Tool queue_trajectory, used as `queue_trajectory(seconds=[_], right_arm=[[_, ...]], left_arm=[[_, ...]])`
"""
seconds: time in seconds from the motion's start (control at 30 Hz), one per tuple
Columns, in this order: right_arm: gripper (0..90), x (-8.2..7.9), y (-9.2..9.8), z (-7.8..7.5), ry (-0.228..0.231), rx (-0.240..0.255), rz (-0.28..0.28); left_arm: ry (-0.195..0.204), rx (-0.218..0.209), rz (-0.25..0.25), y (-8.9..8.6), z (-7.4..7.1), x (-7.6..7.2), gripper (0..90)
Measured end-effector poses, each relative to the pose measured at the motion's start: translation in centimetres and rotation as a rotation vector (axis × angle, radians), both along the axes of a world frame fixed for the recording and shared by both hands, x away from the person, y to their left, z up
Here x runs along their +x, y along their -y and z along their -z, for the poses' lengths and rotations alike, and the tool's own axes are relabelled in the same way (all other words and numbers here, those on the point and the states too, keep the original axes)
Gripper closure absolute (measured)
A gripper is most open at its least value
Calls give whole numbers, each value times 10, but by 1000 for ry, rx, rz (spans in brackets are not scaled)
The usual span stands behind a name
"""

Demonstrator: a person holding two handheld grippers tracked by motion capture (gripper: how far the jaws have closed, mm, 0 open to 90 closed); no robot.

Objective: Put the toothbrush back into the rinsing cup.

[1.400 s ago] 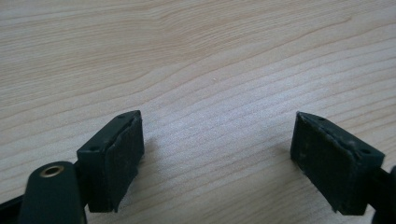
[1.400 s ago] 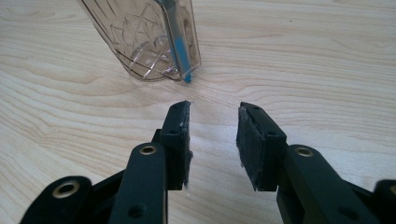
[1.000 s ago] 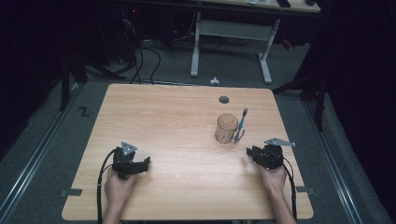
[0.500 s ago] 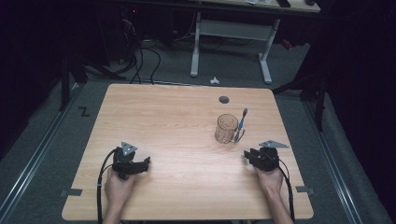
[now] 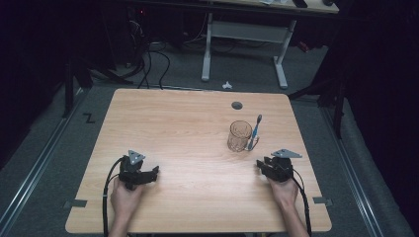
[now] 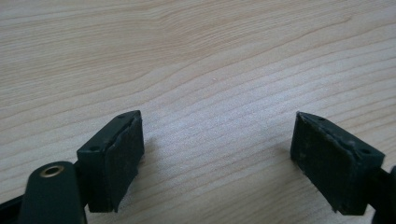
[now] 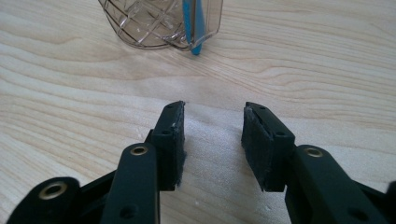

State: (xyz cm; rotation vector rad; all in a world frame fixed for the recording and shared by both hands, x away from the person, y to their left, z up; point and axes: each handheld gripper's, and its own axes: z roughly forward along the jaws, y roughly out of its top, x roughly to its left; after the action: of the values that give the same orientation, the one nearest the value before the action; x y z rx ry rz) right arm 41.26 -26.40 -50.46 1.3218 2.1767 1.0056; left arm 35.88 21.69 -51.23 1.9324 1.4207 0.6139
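Observation:
A clear ribbed glass cup (image 5: 240, 135) (image 7: 159, 21) stands on the wooden table (image 5: 197, 123), right of centre. A blue toothbrush (image 5: 255, 131) (image 7: 191, 25) leans against its right side, head up. My right gripper (image 5: 262, 165) (image 7: 212, 144) rests on the table just in front of the cup, pointing at it. Its jaws are open with nothing between them, and they have just been opening. My left gripper (image 5: 154, 172) (image 6: 217, 161) lies on the near left of the table, jaws wide open over bare wood.
A dark round grommet hole (image 5: 237, 105) sits near the table's far edge. Beyond the table stand a white desk frame (image 5: 247, 44) and cables on the grey floor. A small white object (image 5: 227, 85) lies on the floor behind the table.
The right gripper's jaws have spread apart and the gripper has shifted slightly left and toward me. The left gripper, cup and toothbrush have stayed put.

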Motion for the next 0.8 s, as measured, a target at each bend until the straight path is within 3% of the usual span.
queue_trajectory(seconds=[0.17,0.43,0.8], right_arm=[[546,-2,-6,0,22,-56,-9],[440,-4,-7,1,11,-53,-4],[411,-6,-8,1,9,-54,16]], left_arm=[[0,0,0,0,0,0,180],[0,-1,-1,0,0,0,180],[0,-1,-1,0,0,0,180]])
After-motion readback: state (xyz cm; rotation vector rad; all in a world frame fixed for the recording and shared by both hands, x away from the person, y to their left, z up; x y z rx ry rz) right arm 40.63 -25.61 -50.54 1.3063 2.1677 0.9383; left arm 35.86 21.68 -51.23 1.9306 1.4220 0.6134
